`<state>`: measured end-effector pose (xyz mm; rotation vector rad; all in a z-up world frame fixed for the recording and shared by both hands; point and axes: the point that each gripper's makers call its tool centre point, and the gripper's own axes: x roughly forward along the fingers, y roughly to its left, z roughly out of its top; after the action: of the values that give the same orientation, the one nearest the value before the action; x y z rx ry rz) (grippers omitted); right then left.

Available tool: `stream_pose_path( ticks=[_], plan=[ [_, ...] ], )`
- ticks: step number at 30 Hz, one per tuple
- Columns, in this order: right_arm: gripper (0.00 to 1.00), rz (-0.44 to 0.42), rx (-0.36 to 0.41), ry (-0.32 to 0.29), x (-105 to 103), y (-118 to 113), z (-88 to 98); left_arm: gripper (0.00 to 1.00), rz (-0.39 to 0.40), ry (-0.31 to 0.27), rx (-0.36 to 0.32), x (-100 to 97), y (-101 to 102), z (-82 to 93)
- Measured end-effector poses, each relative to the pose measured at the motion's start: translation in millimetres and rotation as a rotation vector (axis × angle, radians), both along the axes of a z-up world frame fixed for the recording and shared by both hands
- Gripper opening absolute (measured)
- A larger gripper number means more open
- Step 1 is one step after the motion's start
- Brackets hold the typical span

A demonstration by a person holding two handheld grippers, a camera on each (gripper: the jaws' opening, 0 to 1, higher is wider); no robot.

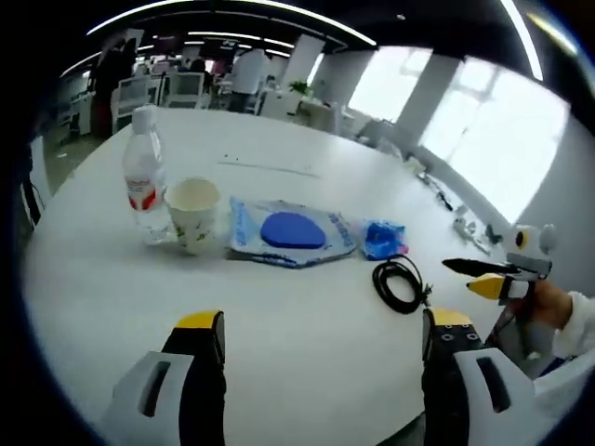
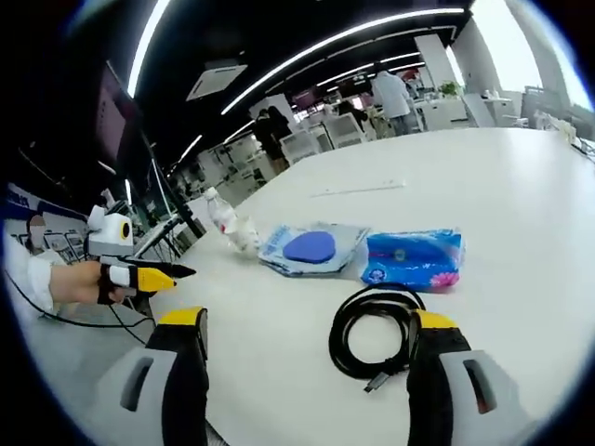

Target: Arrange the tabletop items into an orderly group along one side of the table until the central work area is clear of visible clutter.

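I'm holding both tools spread and empty over the white round counter (image 1: 307,353). The coiled black cable (image 2: 367,334) is lying just ahead of my right tool (image 2: 307,348), touching its right jaw; my left tool (image 1: 325,344) is farther off.

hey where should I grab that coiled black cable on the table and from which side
Grip the coiled black cable across the bundled strands on one side of the loop, coming down from above. It lies flat on the white table, so a sideways approach would probably just push it. The right gripper is nearest, open with the coil between its jaws.
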<state>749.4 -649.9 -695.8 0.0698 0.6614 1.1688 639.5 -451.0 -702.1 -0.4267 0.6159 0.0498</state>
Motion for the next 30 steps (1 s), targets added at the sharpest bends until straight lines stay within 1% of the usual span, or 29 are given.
stream_pose_path(
  ticks=[2, 3, 4, 5, 6, 7, 8, 9, 12, 15, 18, 19, 20, 22, 24, 26, 30],
  plan=[
    [0.87, 0.006, -0.007, -0.013, 2, -7, 4.0, 0.84, -0.015, -0.010, -0.002, -6.0, 6, 7.1],
    [0.87, 0.010, 0.000, -0.016, 2, -10, 9.6, 0.84, -0.019, -0.020, -0.007, -8.8, 9, 11.7],
    [0.87, 0.017, 0.009, -0.020, 3, -12, 16.3, 0.85, -0.027, -0.049, -0.006, -11.8, 12, 19.9],
    [0.87, 0.027, 0.006, -0.031, 2, -15, 20.6, 0.85, -0.034, -0.056, -0.004, -15.2, 14, 24.1],
    [0.87, 0.047, -0.019, -0.062, 2, -21, 23.7, 0.85, -0.042, -0.057, -0.001, -21.2, 18, 28.6],
    [0.87, 0.057, -0.035, -0.079, 0, -25, 26.2, 0.85, -0.044, -0.058, 0.000, -23.1, 19, 30.1],
    [0.87, 0.061, -0.043, -0.087, -2, -28, 28.6, 0.85, -0.050, -0.065, 0.008, -30.4, 19, 38.0],
    [0.87, 0.061, -0.047, -0.094, -4, -33, 31.7, 0.85, -0.053, -0.069, 0.013, -35.8, 18, 43.6],
    [0.87, 0.036, -0.052, -0.095, -3, -48, 36.5, 0.85, -0.055, -0.082, 0.029, -48.5, 27, 54.6],
    [0.88, 0.005, -0.054, -0.098, -3, -64, 40.0, 0.86, -0.043, -0.099, 0.044, -62.2, 41, 65.1],
    [0.89, -0.026, -0.074, -0.097, -4, -81, 40.6, 0.87, -0.022, -0.100, 0.061, -74.9, 57, 70.8],
    [0.90, -0.031, -0.078, -0.100, -4, -83, 40.6, 0.89, -0.016, -0.095, 0.072, -78.9, 62, 71.6],
    [0.92, -0.049, -0.091, -0.110, -3, -90, 41.6, 0.89, -0.005, -0.090, 0.092, -84.9, 71, 73.2],
    [0.94, -0.078, -0.078, -0.111, -3, -99, 47.5, 0.91, 0.013, -0.083, 0.112, -94.7, 84, 76.5],
    [0.94, -0.103, -0.064, -0.102, -4, -105, 52.6, 0.92, 0.028, -0.082, 0.118, -103.2, 93, 79.6],
    [0.95, -0.131, -0.077, -0.126, -2, -115, 57.8, 0.92, 0.022, -0.075, 0.126, -109.4, 97, 79.5],
    [0.95, -0.171, -0.087, -0.135, -3, -130, 61.4, 0.92, 0.011, -0.062, 0.118, -116.5, 99, 73.0]
  ],
)
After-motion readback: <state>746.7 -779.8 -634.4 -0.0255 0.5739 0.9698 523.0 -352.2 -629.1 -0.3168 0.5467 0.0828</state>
